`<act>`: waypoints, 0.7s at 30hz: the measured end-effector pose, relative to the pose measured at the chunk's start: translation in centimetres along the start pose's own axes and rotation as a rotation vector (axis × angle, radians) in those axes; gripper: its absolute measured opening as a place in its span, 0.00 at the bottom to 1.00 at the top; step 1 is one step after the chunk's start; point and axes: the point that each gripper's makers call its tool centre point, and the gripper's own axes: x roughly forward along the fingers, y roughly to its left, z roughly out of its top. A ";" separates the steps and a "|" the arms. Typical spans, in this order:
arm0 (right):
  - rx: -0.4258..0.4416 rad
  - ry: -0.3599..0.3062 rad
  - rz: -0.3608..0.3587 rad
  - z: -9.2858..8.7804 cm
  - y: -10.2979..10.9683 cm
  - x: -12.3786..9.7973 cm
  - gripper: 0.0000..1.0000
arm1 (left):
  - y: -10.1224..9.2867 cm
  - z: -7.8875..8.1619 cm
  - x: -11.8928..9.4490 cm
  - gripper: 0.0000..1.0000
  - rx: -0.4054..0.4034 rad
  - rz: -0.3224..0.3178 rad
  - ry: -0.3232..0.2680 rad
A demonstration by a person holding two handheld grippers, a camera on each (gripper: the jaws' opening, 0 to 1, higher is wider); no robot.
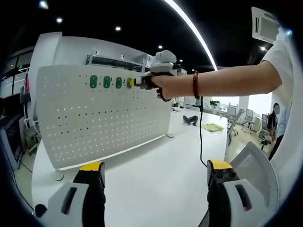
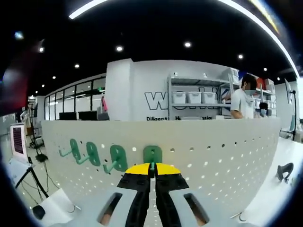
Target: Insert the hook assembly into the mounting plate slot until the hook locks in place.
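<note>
Right gripper (image 2: pixel 152 169) jaws pinched together on the fourth green hook (image 2: pixel 152 154), pressed at the pegboard (image 2: pixel 227 156). Three green hooks (image 2: pixel 94 153) already sit left of it. Left gripper (image 1: pixel 154 170) jaws wide apart, empty, well back above the white table (image 1: pixel 156 175); mesh chair (image 1: pixel 258 168) beside its right jaw.

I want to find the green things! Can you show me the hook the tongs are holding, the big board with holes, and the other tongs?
green hook (image 2: pixel 152 153), right gripper view, on its flat green plate.
pegboard (image 1: pixel 94 123), left gripper view, on bare white panel.
left tongs (image 1: pixel 156 172), left gripper view, midway between the yellow tips.
</note>
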 end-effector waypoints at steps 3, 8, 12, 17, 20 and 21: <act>0.017 0.004 -0.001 0.0 0.0 0.0 0.01 | 0.0 0.1 0.0 0.91 0.002 -0.001 -0.004; -0.023 -0.002 -0.002 0.0 0.0 0.0 0.01 | 0.0 0.2 0.0 0.91 0.001 0.001 -0.006; -0.020 0.002 0.004 -0.2 0.0 -0.1 0.01 | 0.1 0.2 -0.1 0.91 -0.001 0.003 -0.006; -0.039 0.025 0.013 -0.7 0.2 -0.2 0.02 | 0.0 0.1 -0.1 0.91 0.001 -0.001 -0.002; -0.037 0.021 0.008 -0.7 0.1 -0.4 0.01 | -0.1 0.1 0.0 0.91 -0.001 -0.004 -0.002; -0.039 0.015 0.003 -0.5 0.1 -0.5 0.01 | -0.1 0.1 0.0 0.91 0.001 -0.005 -0.002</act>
